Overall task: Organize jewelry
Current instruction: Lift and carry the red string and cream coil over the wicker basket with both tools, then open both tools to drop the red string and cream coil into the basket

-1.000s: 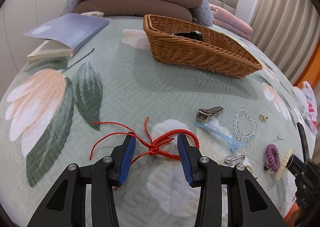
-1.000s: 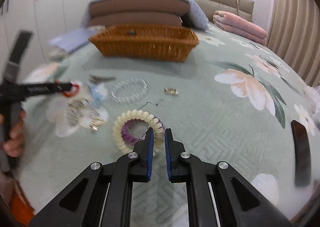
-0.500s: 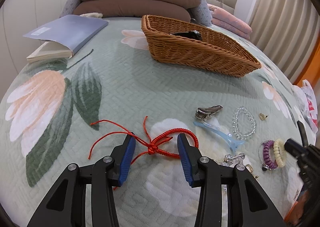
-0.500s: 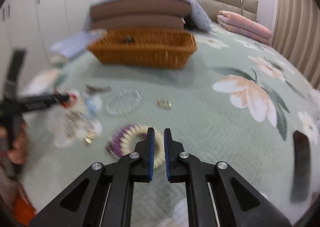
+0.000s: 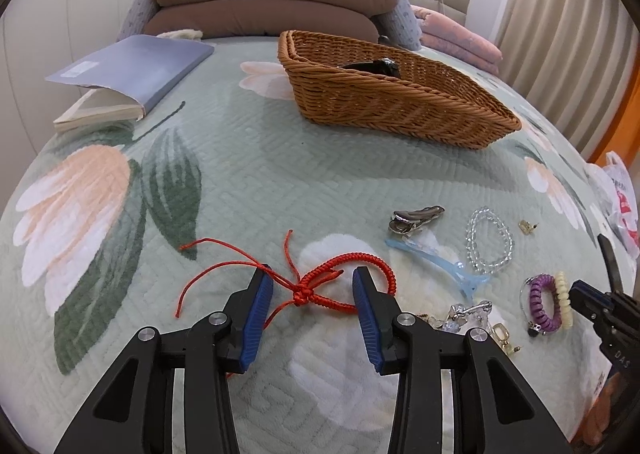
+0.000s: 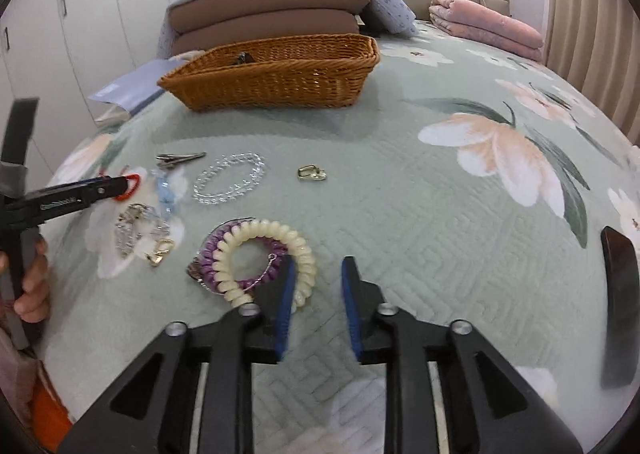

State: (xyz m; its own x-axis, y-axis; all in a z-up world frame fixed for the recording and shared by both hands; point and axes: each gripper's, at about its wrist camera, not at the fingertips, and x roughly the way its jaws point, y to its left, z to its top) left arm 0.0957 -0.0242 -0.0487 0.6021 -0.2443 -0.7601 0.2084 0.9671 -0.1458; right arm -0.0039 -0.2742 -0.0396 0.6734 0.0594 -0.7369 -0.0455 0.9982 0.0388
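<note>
A red cord bracelet [image 5: 320, 286] lies on the green floral bedspread, its knot between the blue pads of my open left gripper [image 5: 313, 279]. My right gripper [image 6: 317, 274] is open and empty; its left finger touches the cream coil hair tie [image 6: 264, 262] that lies over a purple coil tie [image 6: 214, 250]. The two ties also show in the left wrist view [image 5: 546, 300]. A clear bead bracelet [image 6: 230, 178], a silver clip [image 5: 416, 216], a blue clip [image 5: 436, 262], a gold clasp [image 6: 312, 173] and a silver chain [image 6: 136, 230] lie around. The wicker basket [image 5: 392, 98] stands beyond.
A dark item [image 5: 374, 66] lies in the basket. A blue book [image 5: 128, 74] lies at the back left. Stacked brown cushions [image 6: 272, 14] and a pink folded blanket [image 6: 488, 26] sit at the bed head. A black object [image 6: 620, 306] lies at the right.
My right gripper was shut on the cream hair tie and has opened; the two coil ties now lie on the bedspread. My left gripper stays open over the red cord.
</note>
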